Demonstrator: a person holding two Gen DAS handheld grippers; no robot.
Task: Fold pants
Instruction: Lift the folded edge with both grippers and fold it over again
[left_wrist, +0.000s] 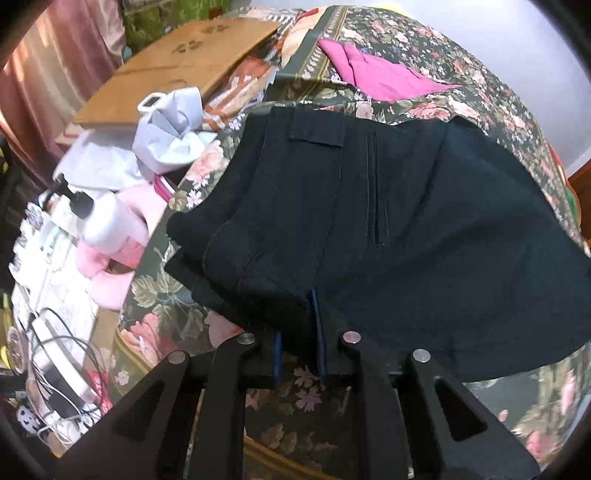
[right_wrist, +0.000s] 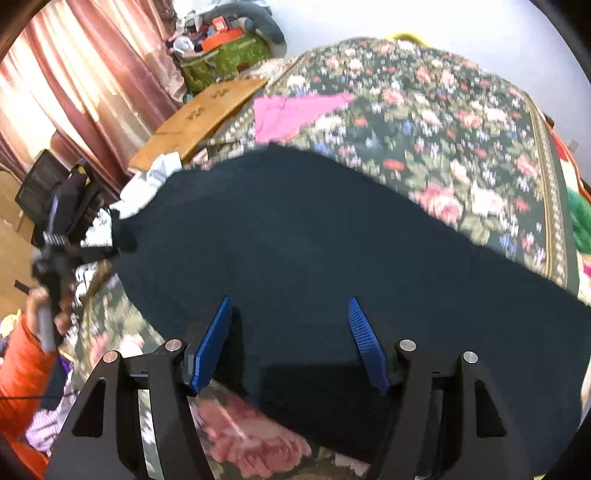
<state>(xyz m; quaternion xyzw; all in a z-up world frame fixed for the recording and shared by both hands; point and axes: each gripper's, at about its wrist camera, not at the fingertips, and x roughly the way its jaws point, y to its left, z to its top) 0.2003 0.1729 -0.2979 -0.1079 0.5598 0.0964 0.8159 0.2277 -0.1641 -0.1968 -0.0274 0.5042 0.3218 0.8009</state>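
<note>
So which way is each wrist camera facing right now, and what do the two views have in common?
Left wrist: sits on the left tool, looking steeply down at the dark pants on the floral bedspread; its blue pads are shut on the pants' near edge.
Right wrist: sits on the right tool, looking down over the pants; its pads stand open above the cloth. The left tool, gripped by a hand with an orange sleeve, shows at left.
Shared: pants, bedspread, pink cloth, wooden board.
</note>
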